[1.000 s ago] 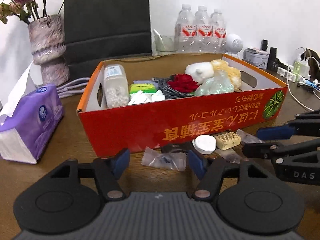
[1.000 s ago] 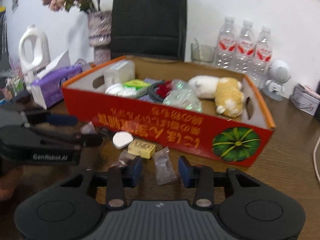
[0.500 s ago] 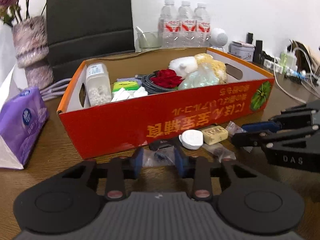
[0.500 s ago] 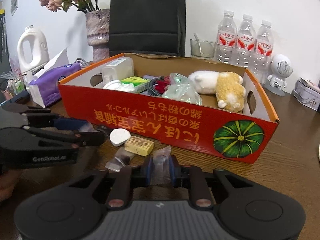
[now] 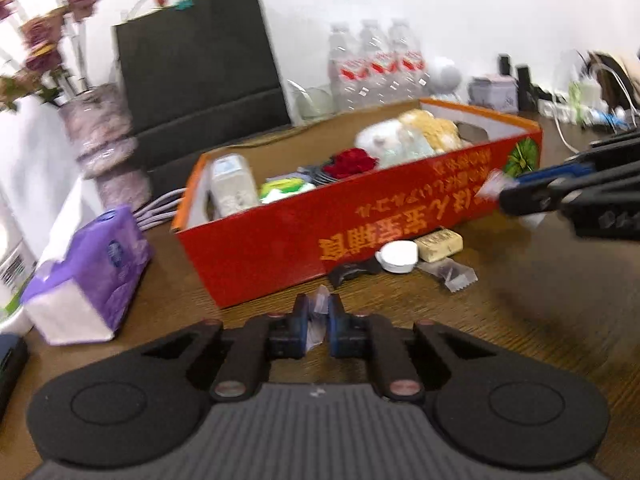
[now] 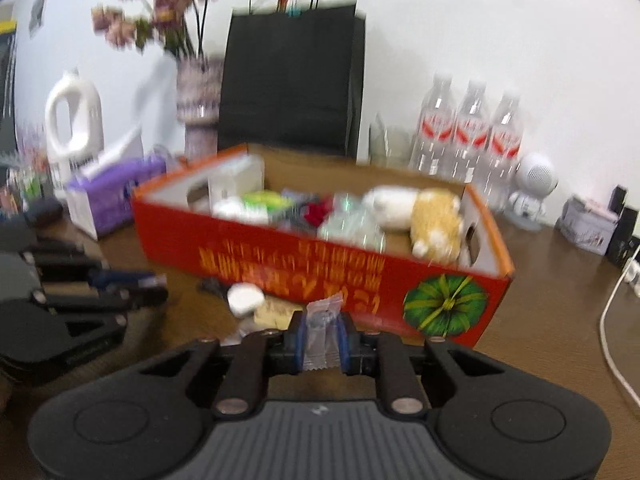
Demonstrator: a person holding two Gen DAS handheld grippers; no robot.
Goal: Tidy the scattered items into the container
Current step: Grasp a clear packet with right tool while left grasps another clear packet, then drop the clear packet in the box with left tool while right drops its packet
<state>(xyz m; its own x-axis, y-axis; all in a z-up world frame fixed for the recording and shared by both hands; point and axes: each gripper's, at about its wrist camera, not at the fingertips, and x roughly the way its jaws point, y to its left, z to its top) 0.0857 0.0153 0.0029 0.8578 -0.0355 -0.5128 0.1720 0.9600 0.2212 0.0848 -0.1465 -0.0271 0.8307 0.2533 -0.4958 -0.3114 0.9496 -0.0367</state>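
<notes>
Red cardboard box (image 6: 320,256), frame centre, holds plush toy (image 6: 420,216), rose, bottle etc; both left gripper (image 5: 319,316) & right gripper (image 6: 322,332) pinch clear sachets.

Box mid-desk, loose bits along its near wall.
I see the box (image 6: 280,256) on the desk (image 6: 552,320); a round case (image 5: 398,256) and small block (image 5: 440,239) lie before it, the tissue pack (image 5: 92,276) to its left, bottles (image 6: 468,136) behind.

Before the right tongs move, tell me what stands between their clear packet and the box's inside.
Only the box's red front wall stands between the clear packet in the right tongs and the inside. The box is open-topped, so lifting over should clear it.
</notes>
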